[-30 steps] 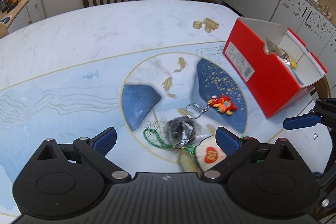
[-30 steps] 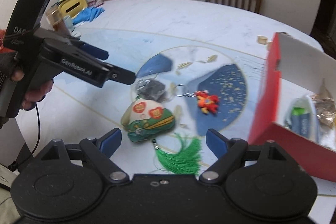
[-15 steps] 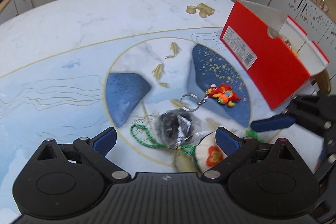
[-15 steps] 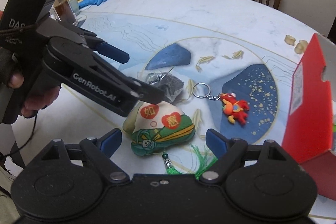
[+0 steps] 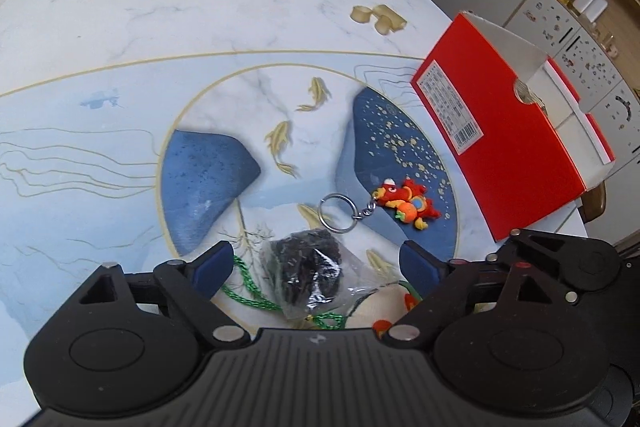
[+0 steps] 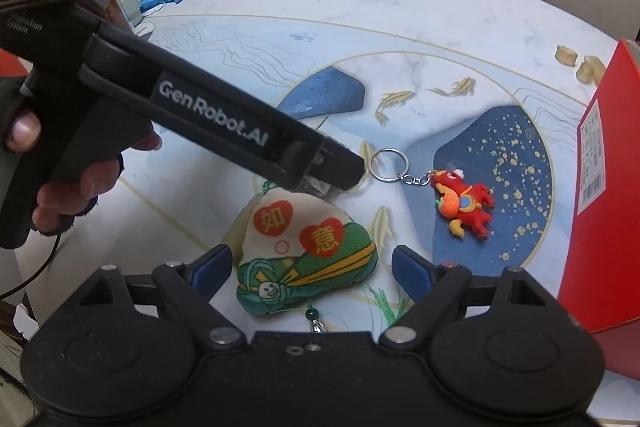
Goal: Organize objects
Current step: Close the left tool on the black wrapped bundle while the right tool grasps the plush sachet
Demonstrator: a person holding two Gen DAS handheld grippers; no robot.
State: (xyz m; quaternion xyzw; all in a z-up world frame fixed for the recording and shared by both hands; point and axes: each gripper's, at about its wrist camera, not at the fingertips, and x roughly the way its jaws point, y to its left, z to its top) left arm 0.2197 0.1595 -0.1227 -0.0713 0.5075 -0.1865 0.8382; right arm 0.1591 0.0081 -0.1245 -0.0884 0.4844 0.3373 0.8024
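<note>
I see the clear bag of dark bits (image 5: 310, 269) lying between the blue pads of my left tongs (image 5: 316, 263), near the counter's near edge; those tongs are closing, but the pads do not press on the bag yet. A green cord (image 5: 248, 291) loops out from under the bag on its left. Just beyond the bag lies the red dragon keychain (image 5: 406, 203), its ring toward the bag and its figure on the dark blue patch of the counter (image 5: 200, 7) print. My right tongs (image 6: 312, 267) stand wide apart around the embroidered pouch (image 6: 304, 247), which lies flat with its two red hearts up; I cannot tell whether the pads touch its cloth. A green bead and tassel trail from the pouch toward the near edge. In the right view the left tool's arm crosses above the pouch, held by a hand (image 6: 52, 163). The red box (image 5: 500, 147) stands at the counter's right edge, open side up. Small tan pieces (image 5: 378, 17) lie toward the far edge, well apart from the rest
</note>
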